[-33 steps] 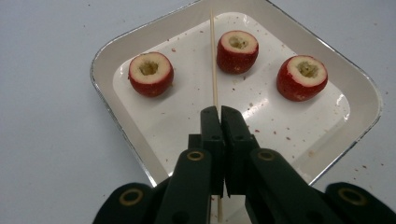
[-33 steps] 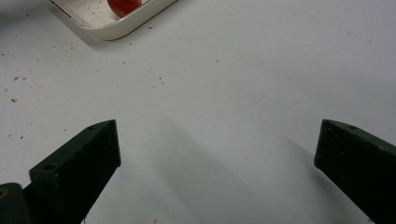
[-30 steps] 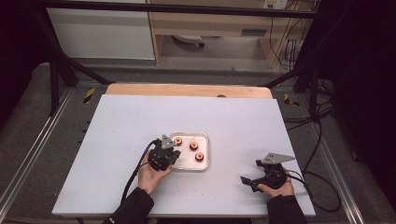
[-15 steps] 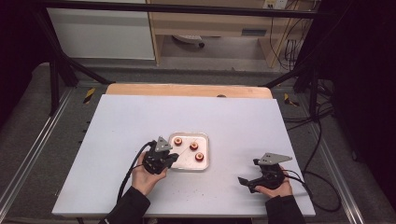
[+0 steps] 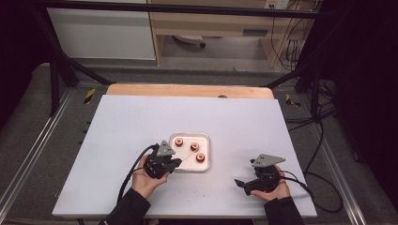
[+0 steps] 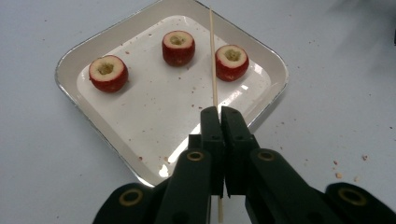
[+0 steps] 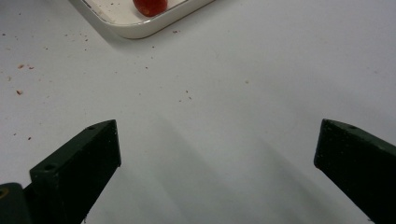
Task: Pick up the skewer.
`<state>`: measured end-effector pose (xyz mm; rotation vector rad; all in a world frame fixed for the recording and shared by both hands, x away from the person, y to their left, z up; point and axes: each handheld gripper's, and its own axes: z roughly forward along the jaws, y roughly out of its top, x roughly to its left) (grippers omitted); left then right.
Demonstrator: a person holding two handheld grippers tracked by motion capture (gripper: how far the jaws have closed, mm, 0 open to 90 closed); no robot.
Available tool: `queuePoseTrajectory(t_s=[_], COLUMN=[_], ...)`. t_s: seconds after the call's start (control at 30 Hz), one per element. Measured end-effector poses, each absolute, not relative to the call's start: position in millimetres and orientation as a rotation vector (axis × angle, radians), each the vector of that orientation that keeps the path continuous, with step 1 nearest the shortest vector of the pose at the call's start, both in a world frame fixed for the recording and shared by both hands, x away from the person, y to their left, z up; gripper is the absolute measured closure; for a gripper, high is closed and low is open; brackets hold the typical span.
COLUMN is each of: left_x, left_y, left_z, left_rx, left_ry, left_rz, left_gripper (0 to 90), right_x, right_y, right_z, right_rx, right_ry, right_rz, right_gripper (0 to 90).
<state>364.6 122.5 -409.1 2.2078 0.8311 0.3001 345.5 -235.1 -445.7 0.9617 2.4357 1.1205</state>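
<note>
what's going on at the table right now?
A person holds a two-jaw gripper in each hand. The left gripper has its jaws shut on a thin wooden skewer, which points out over a white square tray holding three red hollowed-out fruit pieces; none is on the skewer yet. The right gripper rests on the white table beside the tray, jaws wide open and holding nothing.

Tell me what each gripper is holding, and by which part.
The left gripper is shut on a thin wooden skewer, pinched near its lower end, leaving most of it pointing over the tray. The right gripper is open and holds nothing.
</note>
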Motion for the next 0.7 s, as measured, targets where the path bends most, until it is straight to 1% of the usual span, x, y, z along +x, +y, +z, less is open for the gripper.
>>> queuePoseTrajectory(t_s=[0.23, 0.7], left_x=[360.6, 352.4], left_y=[114.6, 95.5], left_z=[-408.1, -404.8], left_rx=[2.249, 2.323], left_ry=[0.773, 0.678], left_rz=[0.270, 0.242], left_gripper=[88.6, 88.6], right_x=[341.7, 334.7], right_y=[-219.8, -189.8], right_z=[-439.4, -432.1], right_rx=[0.865, 0.614], right_ry=[2.445, 2.480], right_rz=[1.089, 0.904], right_gripper=[2.2, 5.5])
